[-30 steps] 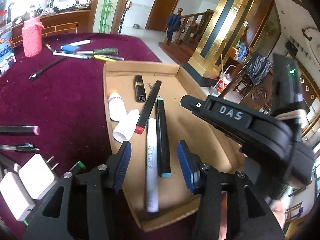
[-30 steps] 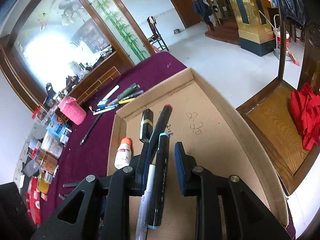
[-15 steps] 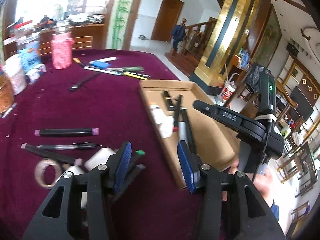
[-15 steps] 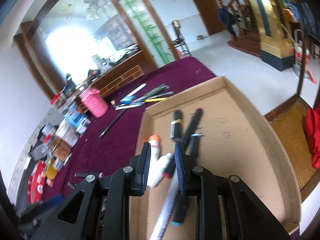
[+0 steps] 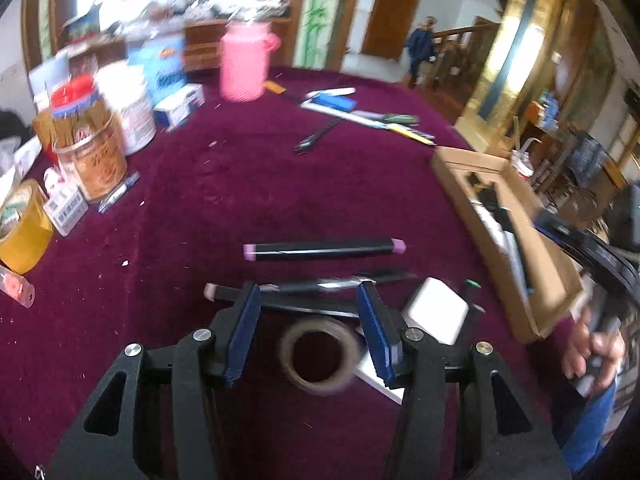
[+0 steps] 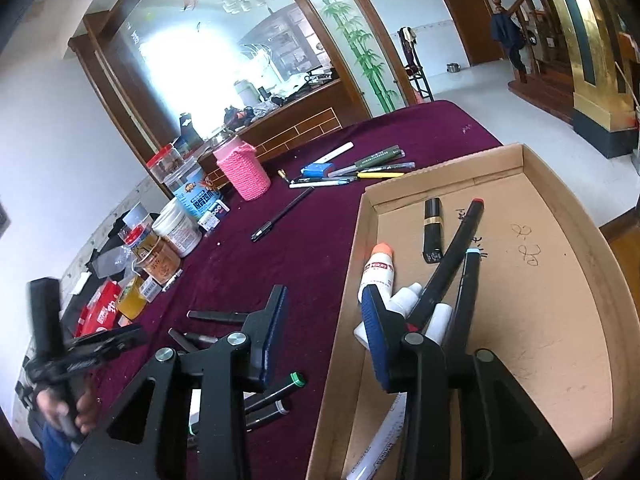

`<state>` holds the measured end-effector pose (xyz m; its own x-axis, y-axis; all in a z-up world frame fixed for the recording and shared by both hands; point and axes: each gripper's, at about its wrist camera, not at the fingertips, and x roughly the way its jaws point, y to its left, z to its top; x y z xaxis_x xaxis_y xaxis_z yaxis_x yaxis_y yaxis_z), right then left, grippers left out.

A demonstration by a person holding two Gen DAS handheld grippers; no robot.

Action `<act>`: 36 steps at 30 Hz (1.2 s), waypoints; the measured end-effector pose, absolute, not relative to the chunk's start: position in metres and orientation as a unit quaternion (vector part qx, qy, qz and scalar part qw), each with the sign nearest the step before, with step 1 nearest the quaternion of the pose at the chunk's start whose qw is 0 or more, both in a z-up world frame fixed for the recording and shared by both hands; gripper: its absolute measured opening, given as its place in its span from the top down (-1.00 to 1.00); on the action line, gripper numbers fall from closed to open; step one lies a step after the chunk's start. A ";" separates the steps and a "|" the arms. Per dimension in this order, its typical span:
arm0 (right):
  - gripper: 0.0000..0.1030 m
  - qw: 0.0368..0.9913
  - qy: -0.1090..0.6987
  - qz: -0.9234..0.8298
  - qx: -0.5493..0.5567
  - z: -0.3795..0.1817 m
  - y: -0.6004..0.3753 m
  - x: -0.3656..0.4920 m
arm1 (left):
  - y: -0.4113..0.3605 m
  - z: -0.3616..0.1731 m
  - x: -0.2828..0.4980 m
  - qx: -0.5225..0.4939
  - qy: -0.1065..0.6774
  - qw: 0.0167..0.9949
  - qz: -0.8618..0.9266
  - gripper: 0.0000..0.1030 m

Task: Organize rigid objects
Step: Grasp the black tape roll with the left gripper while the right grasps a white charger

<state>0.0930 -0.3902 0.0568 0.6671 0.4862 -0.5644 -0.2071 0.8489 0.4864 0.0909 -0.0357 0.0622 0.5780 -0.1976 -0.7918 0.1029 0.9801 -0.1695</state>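
Maroon velvet covers the table (image 5: 320, 184) under both our grippers. Nearest in the left wrist view, our left gripper (image 5: 308, 326) has its jaws spread and opening, nothing pinched; a brown tape roll (image 5: 318, 354) lies on the cloth below the gap, blurred. Just beyond the fingertips lie dark pens, partly hidden, and a white charger block (image 5: 436, 314) sits at the right fingertip. A little further rests a black marker with pink caps (image 5: 324, 249), lying crosswise and alone. To the right, the cardboard tray (image 5: 532, 300) shows edge-on.

In the right wrist view, our right gripper (image 6: 324, 320) straddles the tray's near left wall (image 6: 344, 344), one fingertip over the cloth, the other over the tray. Its jaws are parting and grip nothing. Inside the tray, close to the right fingertip, lie two small white bottles (image 6: 404, 304), then a bottle with an orange cap (image 6: 378, 266), a red-tipped black marker (image 6: 452, 264) and a blue-tipped marker (image 6: 468, 288) crossing each other, and a black lipstick tube (image 6: 433, 232) further in. A white pen (image 6: 384, 444) lies under the gripper.

Far across the cloth, more loose pens (image 6: 360, 166) lie in a cluster, with a pink knitted holder (image 6: 242, 172) and jars beside them.
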 end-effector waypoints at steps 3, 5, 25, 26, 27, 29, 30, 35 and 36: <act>0.35 0.892 0.362 0.189 0.194 0.055 -0.392 0.093 | -0.024 0.043 0.113 -0.065 0.475 0.874 -0.083 0.07; 0.35 0.891 0.365 0.187 0.194 0.053 -0.393 0.095 | -0.021 0.033 0.121 -0.072 0.488 0.866 -0.087 0.07; 0.35 0.888 0.373 0.184 0.197 0.051 -0.394 0.097 | -0.036 0.022 0.065 -0.030 0.515 0.845 -0.144 0.07; 0.35 0.888 0.373 0.182 0.197 0.051 -0.394 0.097 | -0.039 0.022 0.064 -0.029 0.514 0.845 -0.146 0.00; 0.35 0.889 0.372 0.180 0.198 0.051 -0.395 0.097 | -0.043 0.021 0.063 -0.026 0.516 0.843 -0.152 -0.23; 0.35 0.888 0.372 0.179 0.200 0.051 -0.396 0.097 | -0.048 0.018 0.062 -0.021 0.519 0.842 -0.148 -0.45; 0.35 0.888 0.372 0.179 0.201 0.051 -0.396 0.097 | -0.053 0.016 0.058 -0.010 0.512 0.847 -0.144 -0.46; 0.35 0.889 0.370 0.183 0.198 0.052 -0.394 0.095 | -0.059 0.012 0.054 0.035 0.498 0.858 -0.122 -0.50; 0.35 0.889 0.370 0.184 0.197 0.052 -0.393 0.095 | -0.059 0.007 0.057 0.040 0.500 0.857 -0.116 -0.49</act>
